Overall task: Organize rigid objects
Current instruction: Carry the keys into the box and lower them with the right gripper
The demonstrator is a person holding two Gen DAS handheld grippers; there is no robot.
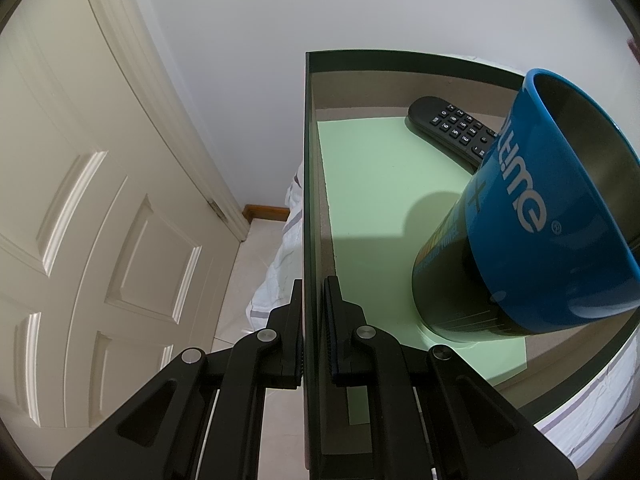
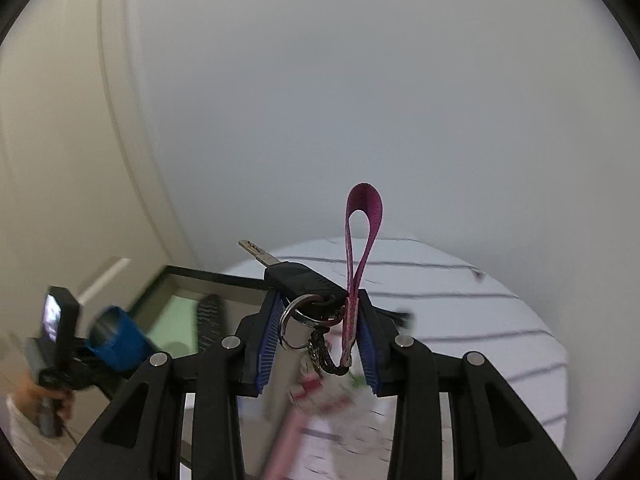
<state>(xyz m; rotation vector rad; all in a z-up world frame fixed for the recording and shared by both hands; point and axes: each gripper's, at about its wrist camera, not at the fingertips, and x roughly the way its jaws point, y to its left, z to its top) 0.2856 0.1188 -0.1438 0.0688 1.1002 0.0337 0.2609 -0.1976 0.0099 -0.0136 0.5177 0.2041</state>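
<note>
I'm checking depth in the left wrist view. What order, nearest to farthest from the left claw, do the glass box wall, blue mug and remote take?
1. Glass box wall: clamped in the left claw.
2. Blue mug: right, inside.
3. Remote: far end, behind the mug.

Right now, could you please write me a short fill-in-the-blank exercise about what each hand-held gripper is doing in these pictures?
1. The left hand-held gripper is clamped on the glass wall of the ____.
2. Inside, a blue mug stands in front of a black ____.
3. The right hand-held gripper grips a bunch of keys with a ____ strap loop.

Missing words: tray; remote control; pink
</note>
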